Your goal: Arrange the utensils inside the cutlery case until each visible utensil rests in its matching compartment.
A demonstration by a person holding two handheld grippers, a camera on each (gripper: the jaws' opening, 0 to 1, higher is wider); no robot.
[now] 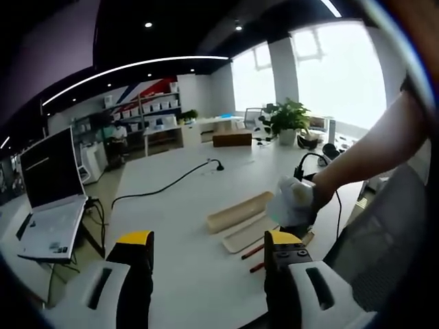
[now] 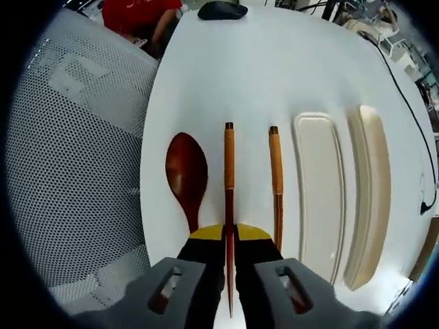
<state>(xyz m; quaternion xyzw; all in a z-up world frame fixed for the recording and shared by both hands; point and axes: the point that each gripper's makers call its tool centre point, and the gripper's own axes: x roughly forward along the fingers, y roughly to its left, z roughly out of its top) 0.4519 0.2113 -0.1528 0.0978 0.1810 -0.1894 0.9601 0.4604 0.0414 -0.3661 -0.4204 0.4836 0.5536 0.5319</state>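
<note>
While the left hand-held gripper [image 1: 206,250] hangs over the white tabletop [image 1: 171,205] with its yellow-tipped jaws spread wide and nothing between them, the right hand-held gripper [image 2: 229,233] has its jaws pinched narrow on a reddish-brown chopstick [image 2: 229,171], which runs straight away from the camera along the tabletop [image 2: 274,62]. In the right gripper view a dark wooden spoon [image 2: 186,171] lies just left of that chopstick, bowl pointing away, and a second chopstick [image 2: 276,175] lies just to its right, roughly parallel and apart from it. Beyond the second chopstick sit the two beige halves of the cutlery case: the shallow tray [image 2: 321,192] nearer the utensils, the lid [image 2: 370,192] beside it. In the left gripper view the same case halves [image 1: 243,219] lie ahead, with a person's arm [image 1: 370,151] reaching in from the right. An open laptop [image 1: 51,199] stands to the left; a black cable [image 1: 164,185] trails across the tabletop, and a potted plant [image 1: 288,120] sits at the far end.
</note>
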